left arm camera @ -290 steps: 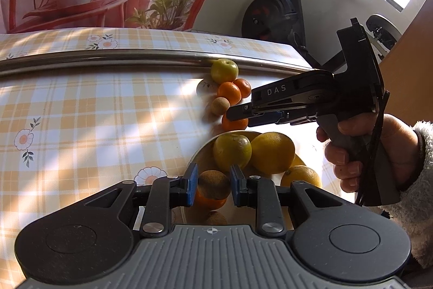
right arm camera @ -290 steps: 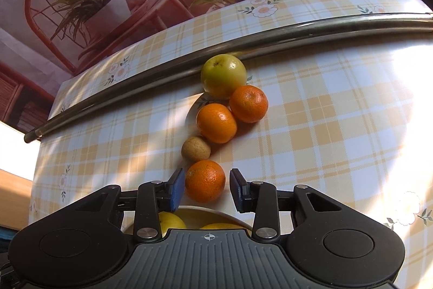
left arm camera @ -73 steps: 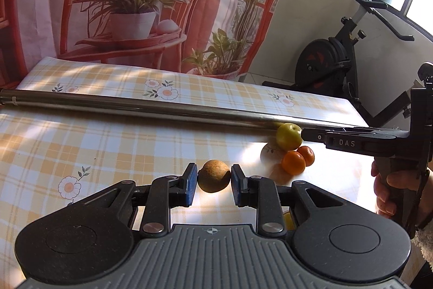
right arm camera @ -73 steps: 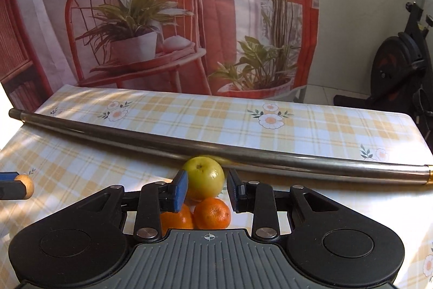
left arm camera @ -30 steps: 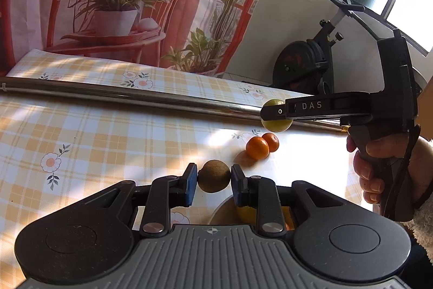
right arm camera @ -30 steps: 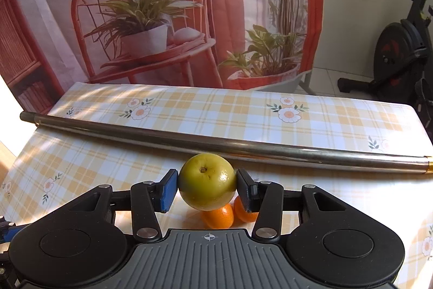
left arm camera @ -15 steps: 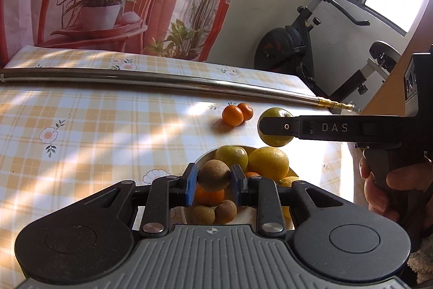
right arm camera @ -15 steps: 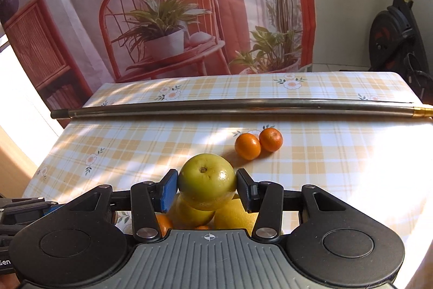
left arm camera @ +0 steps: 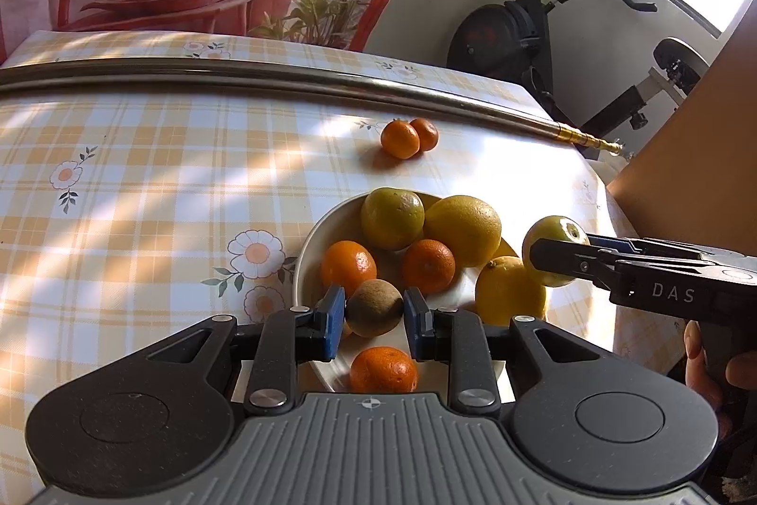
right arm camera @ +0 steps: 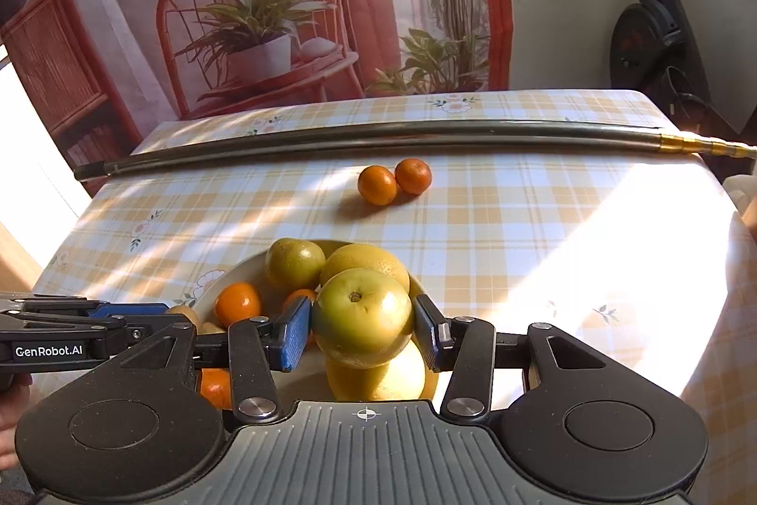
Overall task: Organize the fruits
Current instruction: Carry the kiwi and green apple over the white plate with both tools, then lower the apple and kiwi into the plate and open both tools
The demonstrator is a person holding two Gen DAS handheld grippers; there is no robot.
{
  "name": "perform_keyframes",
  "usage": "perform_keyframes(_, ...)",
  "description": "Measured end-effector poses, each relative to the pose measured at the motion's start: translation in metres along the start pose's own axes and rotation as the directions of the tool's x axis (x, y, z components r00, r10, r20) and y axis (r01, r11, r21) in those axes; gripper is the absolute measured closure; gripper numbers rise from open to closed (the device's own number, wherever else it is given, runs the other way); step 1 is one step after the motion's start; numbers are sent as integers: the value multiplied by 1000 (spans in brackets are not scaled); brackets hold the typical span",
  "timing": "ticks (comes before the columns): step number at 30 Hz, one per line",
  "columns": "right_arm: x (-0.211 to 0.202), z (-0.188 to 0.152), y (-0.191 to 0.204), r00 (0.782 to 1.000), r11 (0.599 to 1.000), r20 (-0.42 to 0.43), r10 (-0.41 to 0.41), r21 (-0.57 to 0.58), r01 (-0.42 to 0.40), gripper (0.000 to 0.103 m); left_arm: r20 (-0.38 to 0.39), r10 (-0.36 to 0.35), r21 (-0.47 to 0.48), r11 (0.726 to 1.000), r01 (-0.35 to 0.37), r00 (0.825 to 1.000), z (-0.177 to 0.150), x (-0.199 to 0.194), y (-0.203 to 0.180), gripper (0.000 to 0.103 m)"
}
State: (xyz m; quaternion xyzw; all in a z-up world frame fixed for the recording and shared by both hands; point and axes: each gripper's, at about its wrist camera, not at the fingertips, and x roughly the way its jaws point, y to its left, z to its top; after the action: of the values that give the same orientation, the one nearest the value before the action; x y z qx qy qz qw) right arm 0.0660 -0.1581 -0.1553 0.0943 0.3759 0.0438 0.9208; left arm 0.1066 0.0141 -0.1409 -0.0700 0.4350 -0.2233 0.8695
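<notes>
My left gripper is shut on a small brown fruit, held just above the near part of the white bowl. The bowl holds several oranges, lemons and a green citrus. My right gripper is shut on a yellow-green apple and hovers over the bowl's near right side, above a lemon. In the left wrist view the same apple shows at the right, between the right gripper's fingers. Two small oranges lie on the tablecloth beyond the bowl.
A long metal pole lies across the far side of the checked tablecloth. An exercise bike stands past the table's right end. A hand grips the right tool's handle.
Both grippers have come back from the far side of the table and dropped lower over the bowl, each still holding its fruit. The view now looks down into the bowl.
</notes>
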Motion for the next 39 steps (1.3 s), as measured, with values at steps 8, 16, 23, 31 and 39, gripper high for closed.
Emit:
perform_keyframes(8, -15, -10, 1, 999, 999, 4, 39, 6, -39, 60, -1, 9, 9, 1000, -9, 1000, -8, -2, -3, 75)
perform_keyframes(16, -17, -24, 2, 991, 995, -88, 98, 17, -97, 60, 4, 18, 28, 999, -18, 1000, -11, 0, -7, 75)
perform_keyframes(23, 6, -38, -2, 981, 997, -177, 79, 39, -74, 60, -4, 23, 30, 999, -23, 1000, -13, 5, -4, 75)
perform_keyframes(31, 16, -41, 0, 974, 995, -205, 96, 31, -92, 60, -14, 24, 43, 999, -23, 1000, -15, 9, -4, 75)
perform_keyframes(39, 21, -40, 5, 970, 997, -231, 82, 17, -80, 59, -25, 31, 29, 999, -30, 999, -18, 14, 0, 75)
